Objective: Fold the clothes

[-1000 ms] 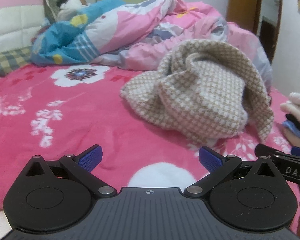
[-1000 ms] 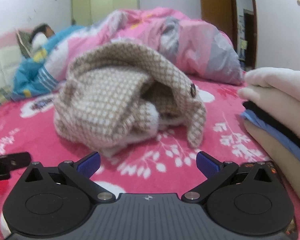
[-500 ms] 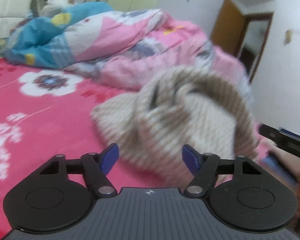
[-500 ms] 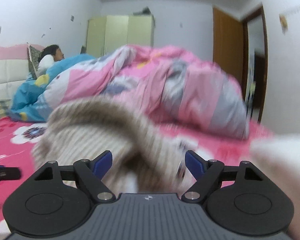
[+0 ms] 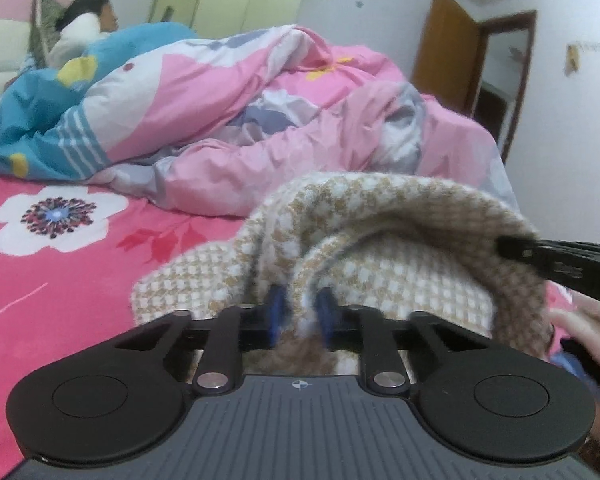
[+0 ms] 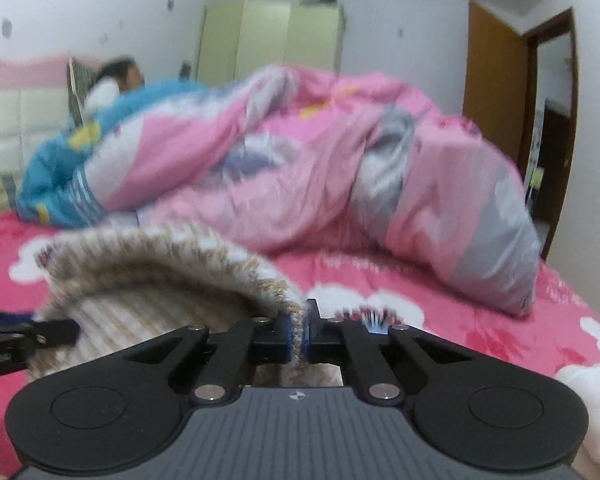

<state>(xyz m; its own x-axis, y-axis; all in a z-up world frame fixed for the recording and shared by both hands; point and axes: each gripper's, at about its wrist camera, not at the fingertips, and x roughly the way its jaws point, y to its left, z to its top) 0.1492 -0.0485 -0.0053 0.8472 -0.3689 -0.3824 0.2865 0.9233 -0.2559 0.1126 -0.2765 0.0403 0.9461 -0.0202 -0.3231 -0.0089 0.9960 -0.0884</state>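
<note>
Now both grips have just snapped closed: the left gripper and the right gripper each have jaws pinching the checked sweater by its edge, on the bed before the quilt. Looks ready for spreading out.

Right gripper on houndstooth garment

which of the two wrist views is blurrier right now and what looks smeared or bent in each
Right wrist view is blurrier: the pink quilt and the checked knit garment smear with motion, only the right gripper is crisp. Left wrist view is sharper: the garment's weave reads clearly near the left gripper, with slight smear at the right edge. Both show fisheye bending, as at the door frame, with soft, even light.
</note>
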